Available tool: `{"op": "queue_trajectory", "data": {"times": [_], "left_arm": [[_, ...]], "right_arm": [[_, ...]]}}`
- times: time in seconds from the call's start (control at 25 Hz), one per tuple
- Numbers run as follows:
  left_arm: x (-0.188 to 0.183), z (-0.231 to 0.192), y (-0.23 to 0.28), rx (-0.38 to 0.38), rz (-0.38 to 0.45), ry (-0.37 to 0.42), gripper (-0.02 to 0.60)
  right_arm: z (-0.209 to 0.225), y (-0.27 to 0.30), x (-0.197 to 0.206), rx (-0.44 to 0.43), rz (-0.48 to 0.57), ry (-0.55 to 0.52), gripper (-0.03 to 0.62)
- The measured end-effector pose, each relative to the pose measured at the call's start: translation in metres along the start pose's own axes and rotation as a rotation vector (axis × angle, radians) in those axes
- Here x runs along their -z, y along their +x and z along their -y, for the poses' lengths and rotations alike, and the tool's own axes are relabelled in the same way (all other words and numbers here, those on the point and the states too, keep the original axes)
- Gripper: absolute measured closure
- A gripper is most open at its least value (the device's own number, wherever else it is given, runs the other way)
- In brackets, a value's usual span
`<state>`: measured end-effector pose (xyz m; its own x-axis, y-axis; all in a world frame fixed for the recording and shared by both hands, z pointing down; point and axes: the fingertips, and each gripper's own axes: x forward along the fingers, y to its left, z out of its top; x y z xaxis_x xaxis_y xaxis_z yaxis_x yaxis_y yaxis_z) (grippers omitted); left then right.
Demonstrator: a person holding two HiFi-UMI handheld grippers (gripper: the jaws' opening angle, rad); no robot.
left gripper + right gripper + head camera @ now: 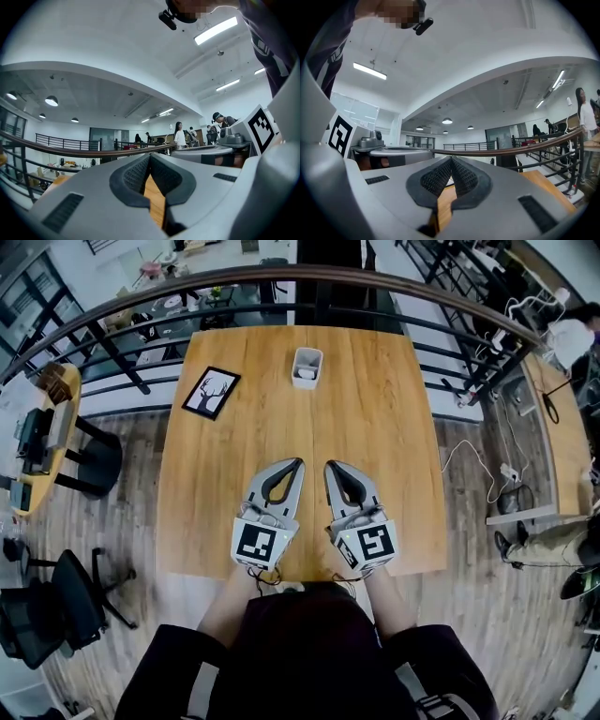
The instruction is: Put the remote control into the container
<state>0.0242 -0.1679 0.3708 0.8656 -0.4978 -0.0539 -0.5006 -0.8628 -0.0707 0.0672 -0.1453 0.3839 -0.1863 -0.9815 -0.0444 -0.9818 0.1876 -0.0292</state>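
Your remote shows nowhere loose on the table (403,474). The only likely place for it is inside the container (307,367), where something pale grey sits below the rim, too small to name for sure, so its long axis cannot be read. The container stands upright well ahead of both tools, near the far edge. It is almost on the line running out through the gap between them, so neither hand is clearly nearer; if anything it sits a shade toward the left gripper (296,465). That gripper has its jaws met at the tips with nothing in them, and its own view shows only bare wood through the slot behind. The right gripper (330,466) is the same: closed tip to tip and empty. Both point level and straight away from you toward the container, side by side and just apart, over the near part of the table. A frame (211,392) lies ahead and off to the left of your left gripper, well apart from the container. By the look of it the placing is done; any further reach would go straight forward, and the jaws would have to part first.
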Motion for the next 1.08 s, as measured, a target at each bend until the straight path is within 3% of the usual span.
{"op": "queue_trajectory", "data": {"times": [0.32,0.76,0.88,1.08], "left_arm": [[-0.02,0.019,-0.024,0.004,0.049,0.004,0.571],[-0.021,0.027,-0.041,0.008,0.011,0.023,0.571],[-0.025,0.028,-0.04,-0.005,0.045,0.011,0.571],[-0.019,0.025,-0.061,0.005,-0.041,0.031,0.571]], "right_arm": [[-0.022,-0.03,-0.017,0.014,0.022,-0.02,0.576],[-0.033,-0.043,-0.026,0.008,0.041,-0.04,0.576],[-0.032,-0.046,-0.028,0.007,0.039,-0.03,0.577],[-0.05,-0.047,-0.029,0.002,0.04,-0.053,0.576]]}}
